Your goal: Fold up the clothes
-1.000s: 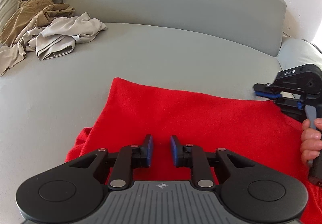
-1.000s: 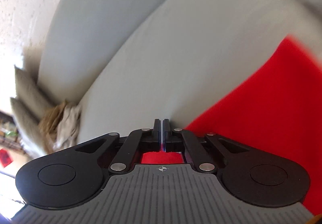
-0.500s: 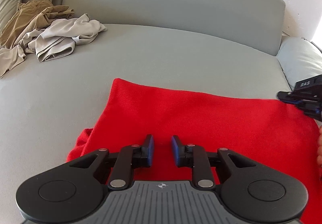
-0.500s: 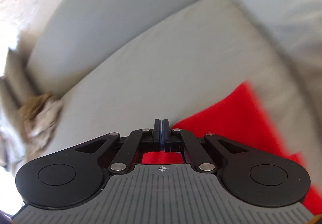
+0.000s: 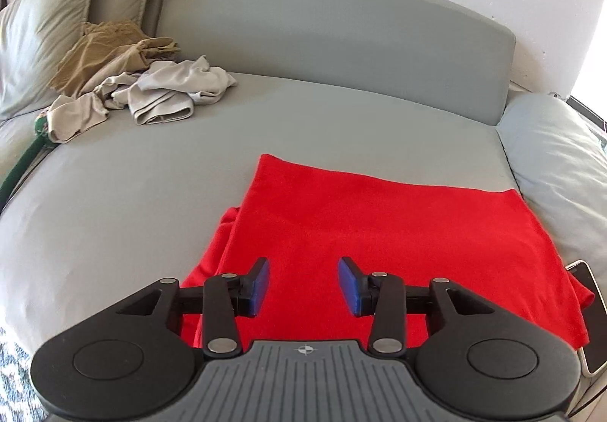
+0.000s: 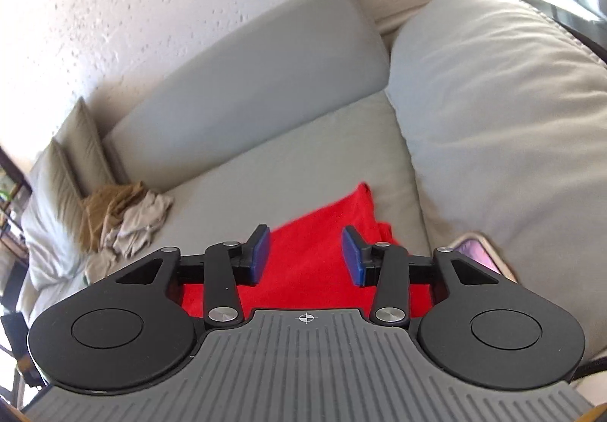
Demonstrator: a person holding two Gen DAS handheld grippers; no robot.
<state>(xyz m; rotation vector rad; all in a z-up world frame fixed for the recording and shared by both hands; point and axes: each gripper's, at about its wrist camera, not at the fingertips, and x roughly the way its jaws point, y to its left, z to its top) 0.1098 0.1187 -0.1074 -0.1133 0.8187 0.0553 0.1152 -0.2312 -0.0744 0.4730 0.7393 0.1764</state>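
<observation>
A red garment lies folded flat on the grey sofa seat, with a sleeve bunched at its left edge. It also shows in the right wrist view. My left gripper is open and empty above the garment's near edge. My right gripper is open and empty, raised above the garment's right end.
A pile of beige and tan clothes lies at the sofa's far left, in the right wrist view too. A phone rests by the garment's right edge. A large grey cushion stands at the right, pillows at the left.
My right gripper has let go of the red garment, opened, and lifted away out of the left view. My left gripper has opened wider and pulled back.
</observation>
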